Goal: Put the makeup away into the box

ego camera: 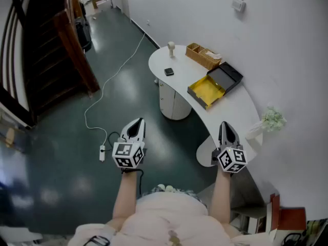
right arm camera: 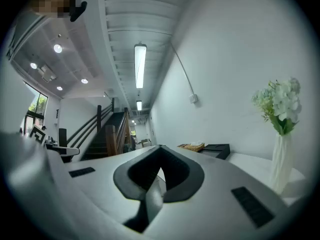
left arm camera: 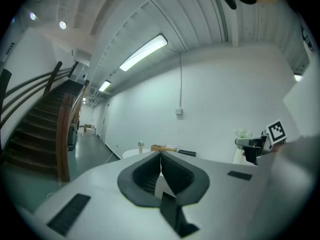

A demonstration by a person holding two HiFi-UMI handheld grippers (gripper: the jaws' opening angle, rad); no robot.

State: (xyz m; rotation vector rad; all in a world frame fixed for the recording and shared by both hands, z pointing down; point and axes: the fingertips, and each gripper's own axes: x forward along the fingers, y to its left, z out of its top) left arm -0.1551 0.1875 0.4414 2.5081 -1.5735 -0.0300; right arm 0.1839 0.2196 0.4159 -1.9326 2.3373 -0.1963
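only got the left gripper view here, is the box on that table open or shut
Observer: Open. The head view shows the box yellow inside, with its black lid lying right beside it.
Operator: any makeup still out
Observer: One small dark item lies on the white table, left of the box in that view; I cannot tell what it is.
Operator: right one holding anything
Observer: No. The right hand-held gripper has its jaws together, with nothing between them.
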